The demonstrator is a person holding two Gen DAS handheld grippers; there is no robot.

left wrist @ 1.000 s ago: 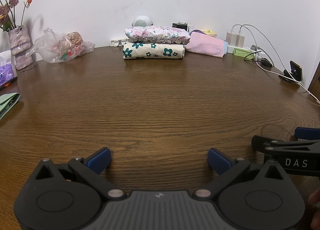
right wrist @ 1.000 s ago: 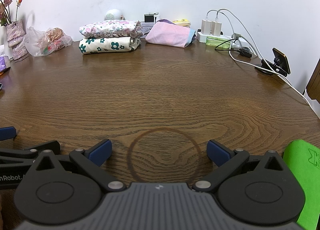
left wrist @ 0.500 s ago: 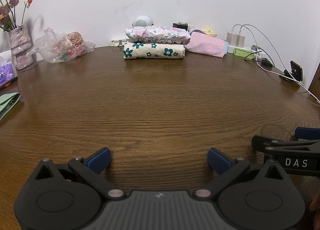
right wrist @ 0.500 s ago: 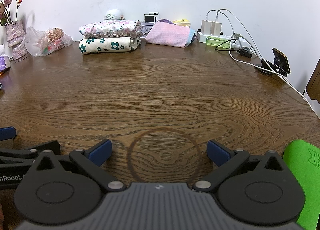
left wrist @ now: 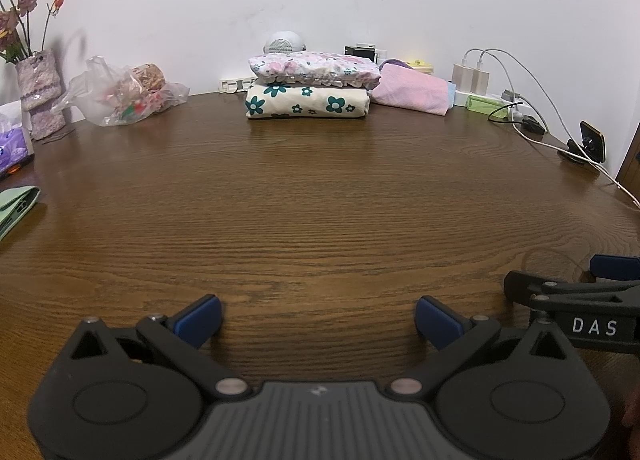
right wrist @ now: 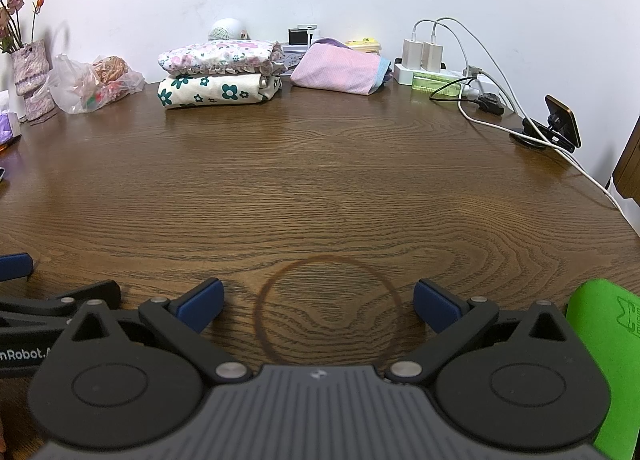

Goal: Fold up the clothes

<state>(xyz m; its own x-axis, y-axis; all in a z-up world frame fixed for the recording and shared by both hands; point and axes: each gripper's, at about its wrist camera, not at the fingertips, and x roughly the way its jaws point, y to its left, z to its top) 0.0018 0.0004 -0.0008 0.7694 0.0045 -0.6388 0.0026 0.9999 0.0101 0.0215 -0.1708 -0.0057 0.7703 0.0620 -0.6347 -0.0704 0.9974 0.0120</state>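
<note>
Far left on my desk [left wrist: 320, 188] stand a vase [left wrist: 40, 96] and a plastic bag [left wrist: 124, 96]. A pale green cloth [left wrist: 16, 206] lies at the left edge, well apart from my left claw [left wrist: 318, 318], which rests low at the near edge with its blue pads spread wide, holding nothing. Just beside it sits my right claw [right wrist: 318, 310], equally wide open and empty, over a ring stain [right wrist: 328, 312]. A bright green cloth [right wrist: 608, 344] lies just right of the right claw, so that hand is nearer to it; I judge it the likely next garment. Straight ahead of both claws, at the far edge, two folded floral garments [left wrist: 308, 90] are stacked, long axis left to right, with a folded pink one [left wrist: 414, 92] touching on their right. Chargers and cables [right wrist: 444, 68] fill the far right corner.
</note>
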